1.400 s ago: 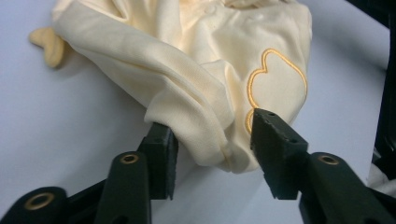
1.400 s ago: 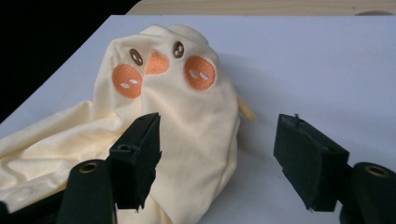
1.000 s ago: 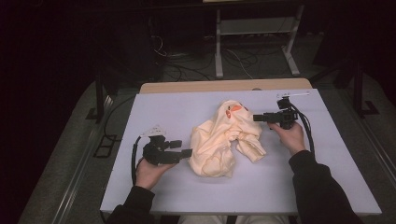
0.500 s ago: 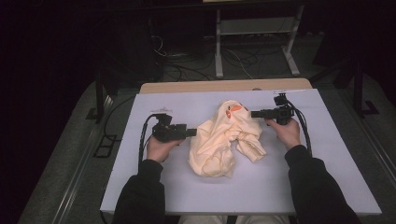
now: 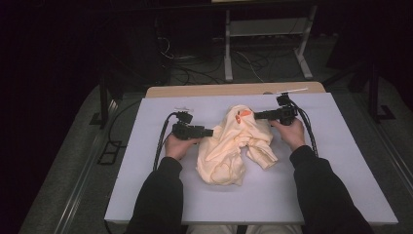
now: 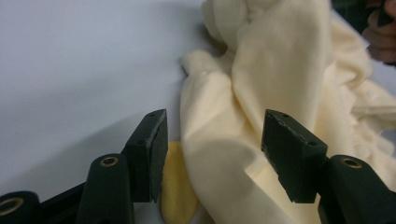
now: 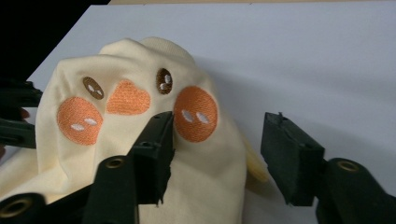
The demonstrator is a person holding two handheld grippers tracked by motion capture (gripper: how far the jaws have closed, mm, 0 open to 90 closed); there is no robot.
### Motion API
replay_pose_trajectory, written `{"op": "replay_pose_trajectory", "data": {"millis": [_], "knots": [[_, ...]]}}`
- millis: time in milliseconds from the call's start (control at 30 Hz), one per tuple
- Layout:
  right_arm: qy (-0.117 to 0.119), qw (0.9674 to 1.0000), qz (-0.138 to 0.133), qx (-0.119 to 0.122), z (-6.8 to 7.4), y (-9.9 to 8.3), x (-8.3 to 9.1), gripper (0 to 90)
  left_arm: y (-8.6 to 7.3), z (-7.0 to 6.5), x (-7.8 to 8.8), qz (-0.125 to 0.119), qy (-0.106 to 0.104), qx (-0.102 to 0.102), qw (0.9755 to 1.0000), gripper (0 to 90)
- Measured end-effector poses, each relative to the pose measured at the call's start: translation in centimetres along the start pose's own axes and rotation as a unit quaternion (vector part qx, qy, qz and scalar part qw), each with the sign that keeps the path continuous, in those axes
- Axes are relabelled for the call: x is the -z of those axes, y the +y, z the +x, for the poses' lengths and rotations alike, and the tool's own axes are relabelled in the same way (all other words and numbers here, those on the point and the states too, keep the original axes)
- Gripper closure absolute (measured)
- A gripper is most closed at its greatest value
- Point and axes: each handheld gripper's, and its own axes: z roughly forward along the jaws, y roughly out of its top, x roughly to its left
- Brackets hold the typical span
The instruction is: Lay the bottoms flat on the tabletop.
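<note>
From the high view, a crumpled pale cream fleece garment (image 5: pixel 236 146) lies heaped in the middle of a smooth white rectangular table (image 5: pixel 146 195). Two dark-sleeved arms reach in from below. The left gripper (image 5: pixel 210 132), black and boxy with a trailing cable, points at the heap's left edge. The right gripper (image 5: pixel 256 116) points at its upper right, beside a small orange patch.

The left gripper view brings out the soft, napped cloth in thick folds. A fold stands between the two matte black rectangular jaws, which have just been closing; a gap shows on both sides, so the pads do not yet pinch it. A rounded yellow flap (image 6: pixel 177 186) peeks out low beside the left jaw.

The right gripper view reveals what the others hide: an embroidered face (image 7: pixel 135 105) on the garment's hood, with two brown oval eyes, an orange beak and two round orange cheeks in tight stitching. These jaws, also just closing, stand apart; the left jaw lies against the cloth below a cheek, the right jaw over bare table.
</note>
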Motion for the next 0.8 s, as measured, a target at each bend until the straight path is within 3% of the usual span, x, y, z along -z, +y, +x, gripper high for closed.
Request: {"op": "replay_pose_trajectory", "data": {"millis": [100,267,333,400,500,633,800], "knots": [[0.012,0.9997,0.011,-0.016,0.0,-0.2,-0.8,46.7,-0.2,0.2,-1.1,0.012,-0.008,0.007,0.9999,43.4],[0.027,0.9988,0.027,-0.029,-0.4,-0.4,-1.5,52.6,-0.2,0.2,-1.6,0.007,-0.016,0.024,0.9996,57.8],[0.038,0.9985,0.027,-0.028,-0.5,-0.4,-1.4,63.5,-0.2,0.2,-1.6,0.008,-0.007,0.021,0.9997,65.5],[0.030,0.9991,0.026,-0.017,-0.4,-0.3,-1.1,78.4,-0.2,0.4,-1.5,0.008,-0.009,0.025,0.9996,77.5],[0.016,0.9994,0.029,-0.001,-0.2,-0.2,-0.7,84.5,-0.2,0.5,-1.5,0.004,-0.017,0.032,0.9994,86.1],[0.004,0.9993,0.035,0.013,0.0,0.0,0.1,85.4,0.0,0.0,-1.3,0.009,-0.015,0.023,0.9996,87.9],[-0.003,0.9996,0.025,0.010,-0.4,0.4,2.7,85.6,0.7,-0.1,0.2,-0.014,0.004,0.024,0.9996,88.1]]}}
